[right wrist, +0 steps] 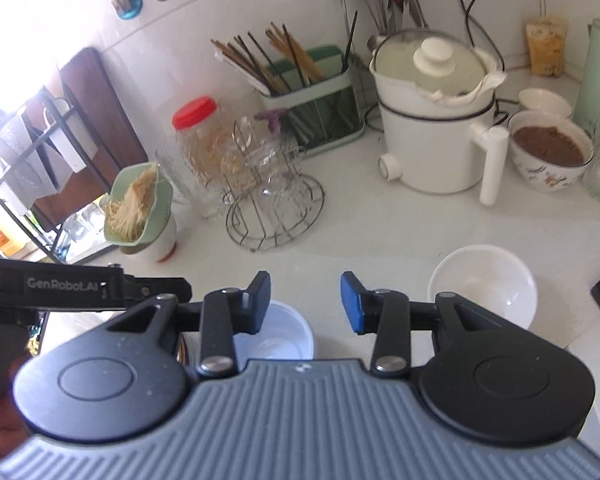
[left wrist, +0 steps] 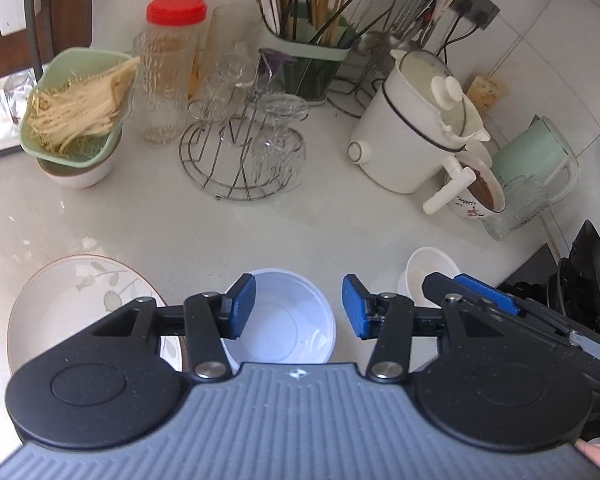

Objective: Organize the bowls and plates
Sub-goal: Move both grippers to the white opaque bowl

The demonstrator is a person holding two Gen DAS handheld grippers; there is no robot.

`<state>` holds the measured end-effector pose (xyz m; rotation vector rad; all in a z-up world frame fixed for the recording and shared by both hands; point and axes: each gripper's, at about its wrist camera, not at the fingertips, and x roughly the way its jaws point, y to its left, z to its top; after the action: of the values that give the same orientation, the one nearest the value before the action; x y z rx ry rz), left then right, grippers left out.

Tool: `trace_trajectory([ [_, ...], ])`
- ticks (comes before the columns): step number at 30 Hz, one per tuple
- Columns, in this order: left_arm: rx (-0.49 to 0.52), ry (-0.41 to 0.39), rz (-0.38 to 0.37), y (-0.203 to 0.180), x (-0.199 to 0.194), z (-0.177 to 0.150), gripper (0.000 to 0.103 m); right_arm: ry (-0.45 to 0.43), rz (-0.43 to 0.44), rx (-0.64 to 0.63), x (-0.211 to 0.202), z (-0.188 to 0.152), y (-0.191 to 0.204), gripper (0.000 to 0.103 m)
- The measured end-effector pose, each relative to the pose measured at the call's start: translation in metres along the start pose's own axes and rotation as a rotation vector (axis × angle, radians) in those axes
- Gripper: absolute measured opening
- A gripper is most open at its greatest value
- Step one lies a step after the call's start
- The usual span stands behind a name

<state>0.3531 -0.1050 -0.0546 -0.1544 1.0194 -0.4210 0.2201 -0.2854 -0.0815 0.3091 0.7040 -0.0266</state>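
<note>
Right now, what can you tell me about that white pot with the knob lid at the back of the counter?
The white pot stands upright on the pale counter, looking like an electric cooker: a smooth white body with a dark band near the top, a round dial low on its front and a thick white handle pointing down to the side. A glass lid with a white knob sits on top, with something white and crumpled caught under its rim. A patterned bowl of brown food stands right beside the handle.

White glossy worktop [left wrist: 148, 220] is catching glare at 9 o'clock. White tiled wall [right wrist: 228, 12] is running along 12 o'clock, with a dark socket strip [left wrist: 476, 8] at 1 o'clock. Bright daylight is washing out the upper left of the right wrist view, where a black metal rack [right wrist: 28, 160] is standing beside a brown board [right wrist: 100, 112].
</note>
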Motion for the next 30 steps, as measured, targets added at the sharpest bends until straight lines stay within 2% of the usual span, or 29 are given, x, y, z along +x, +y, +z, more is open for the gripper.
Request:
trace_trajectory([
  [13, 0.034, -0.039, 0.001, -0.028, -0.022, -0.025, 0.054, -0.088, -0.018, -0.040, -0.037, -0.010, -0.007, 0.042],
  [18, 0.010, -0.079, 0.001, -0.035, -0.032, -0.036, 0.054, -0.116, -0.050, -0.075, -0.050, -0.022, -0.012, 0.042],
  [22, 0.039, -0.113, 0.012, -0.046, -0.039, -0.043, 0.054, -0.130, -0.065, -0.085, -0.061, -0.030, -0.022, 0.042],
  [30, 0.078, -0.122, 0.009, -0.071, -0.042, -0.062, 0.054, -0.161, -0.087, -0.075, -0.082, -0.042, -0.040, 0.042],
])
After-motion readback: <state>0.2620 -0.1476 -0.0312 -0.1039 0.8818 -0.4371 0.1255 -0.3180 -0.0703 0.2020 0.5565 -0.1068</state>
